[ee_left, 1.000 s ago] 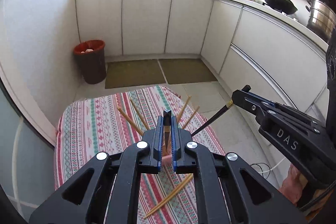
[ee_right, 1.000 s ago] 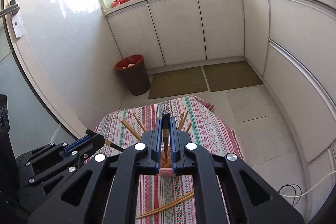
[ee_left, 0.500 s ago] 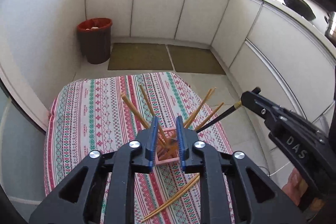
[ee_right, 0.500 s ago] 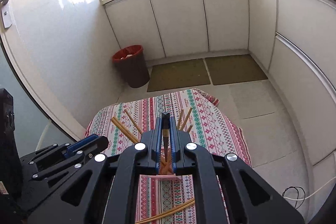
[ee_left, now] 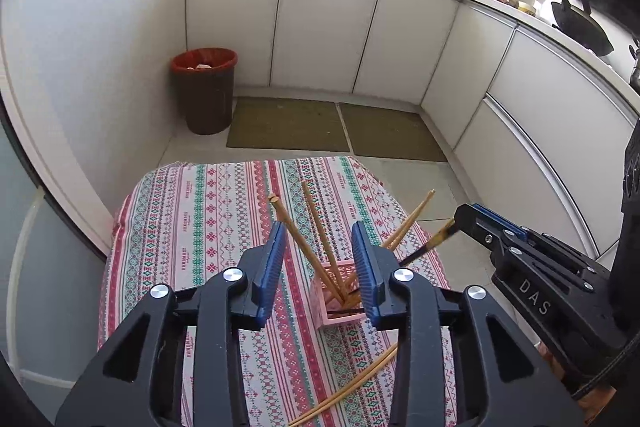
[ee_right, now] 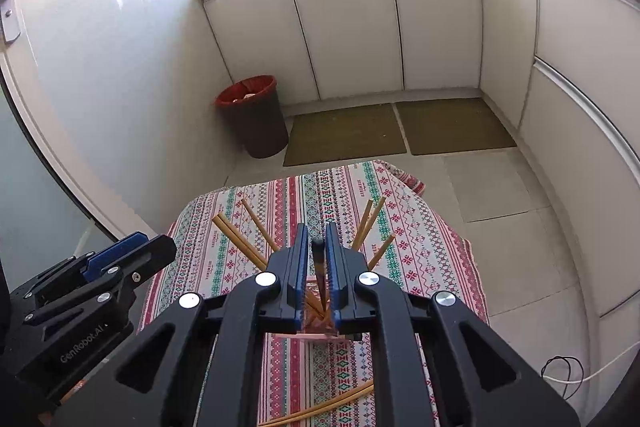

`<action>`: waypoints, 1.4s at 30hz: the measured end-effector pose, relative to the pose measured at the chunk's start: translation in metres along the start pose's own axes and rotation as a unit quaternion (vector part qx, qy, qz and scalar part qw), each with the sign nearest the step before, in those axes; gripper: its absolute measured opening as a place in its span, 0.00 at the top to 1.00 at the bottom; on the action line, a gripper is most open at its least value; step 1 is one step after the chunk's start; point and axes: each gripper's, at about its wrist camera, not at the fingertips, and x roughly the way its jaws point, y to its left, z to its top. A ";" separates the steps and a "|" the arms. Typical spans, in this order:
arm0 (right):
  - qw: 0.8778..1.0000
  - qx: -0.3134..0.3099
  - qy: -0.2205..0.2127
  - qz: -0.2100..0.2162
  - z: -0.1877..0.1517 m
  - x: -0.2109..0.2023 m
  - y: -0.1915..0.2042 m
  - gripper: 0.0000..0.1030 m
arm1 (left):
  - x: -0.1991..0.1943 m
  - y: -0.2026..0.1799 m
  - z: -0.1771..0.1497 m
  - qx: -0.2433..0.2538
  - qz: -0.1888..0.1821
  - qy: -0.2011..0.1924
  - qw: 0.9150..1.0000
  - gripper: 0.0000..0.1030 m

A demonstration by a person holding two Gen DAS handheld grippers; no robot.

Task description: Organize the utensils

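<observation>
Kitchen corner: white cabinets point(ee_left: 324, 23) run along two walls, two mats point(ee_left: 288, 125) on the floor, a red-lined bin point(ee_left: 204, 89) by the left wall. Nearest us, a table under a striped patterned cloth point(ee_left: 192, 227).

On the cloth we see a small pink holder point(ee_left: 334, 297), upright, with several wooden chopsticks point(ee_left: 296, 239) fanned out of it, leaning left and right. Two more chopsticks, the loose pair point(ee_left: 352, 387), lie flat on the cloth, on the near side of the holder and apart from it.

Left gripper point(ee_left: 320, 267): jaws parted and opening, blue pads clear on either side. The holder and its sticks sit in line with the gap, but we see no pad touching them.

Right gripper point(ee_right: 319, 269): jaws nearly together and opening. A dark-tipped chopstick point(ee_right: 319, 263) stands in the narrow gap, its lower end down in the holder. From the left wrist view its brown shaft juts from the right gripper's tip toward the holder. We cannot tell whether the pads press on it.
</observation>
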 end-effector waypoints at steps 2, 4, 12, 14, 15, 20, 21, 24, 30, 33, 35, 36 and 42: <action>1.000 0.005 -0.006 0.004 0.001 -0.005 0.000 0.64 | -0.004 0.002 0.000 -0.003 0.004 -0.006 1.000 0.61; 1.000 0.001 -0.013 -0.002 0.001 -0.010 0.001 0.64 | -0.009 0.002 0.000 -0.002 0.008 -0.014 1.000 0.57; 0.999 -0.005 -0.023 -0.039 -0.008 -0.030 0.000 0.64 | -0.028 0.000 -0.008 0.000 0.022 -0.031 0.999 0.46; 0.998 -0.007 -0.024 -0.053 -0.012 -0.035 -0.001 0.64 | -0.033 -0.001 -0.013 0.002 0.023 -0.033 0.999 0.41; 0.998 -0.008 -0.025 -0.059 -0.014 -0.038 -0.001 0.64 | -0.036 -0.002 -0.015 0.002 0.023 -0.034 0.999 0.40; 0.996 -0.007 -0.022 -0.086 -0.026 -0.050 -0.005 0.54 | -0.048 -0.006 -0.028 0.006 0.028 -0.042 0.999 0.28; 0.996 -0.004 -0.021 -0.089 -0.029 -0.053 -0.006 0.53 | -0.050 -0.007 -0.030 0.007 0.030 -0.044 0.999 0.27; 0.995 0.002 -0.022 -0.101 -0.037 -0.060 -0.012 0.44 | -0.056 -0.010 -0.037 0.008 0.035 -0.046 0.998 0.19; 0.991 0.020 -0.033 -0.126 -0.053 -0.079 -0.024 0.22 | -0.065 -0.015 -0.049 0.014 0.041 -0.047 0.998 0.11; 0.990 0.031 -0.035 -0.132 -0.061 -0.089 -0.032 0.16 | -0.066 -0.017 -0.053 0.018 0.041 -0.042 0.998 0.08; 0.990 0.034 -0.033 -0.135 -0.065 -0.093 -0.037 0.13 | -0.065 -0.020 -0.058 0.025 0.044 -0.035 0.998 0.07; 0.990 0.037 -0.031 -0.136 -0.068 -0.095 -0.039 0.12 | -0.065 -0.022 -0.061 0.028 0.044 -0.032 0.998 0.07; 0.989 0.043 -0.014 -0.143 -0.085 -0.100 -0.050 0.09 | -0.060 -0.030 -0.082 0.048 0.049 -0.008 0.998 0.07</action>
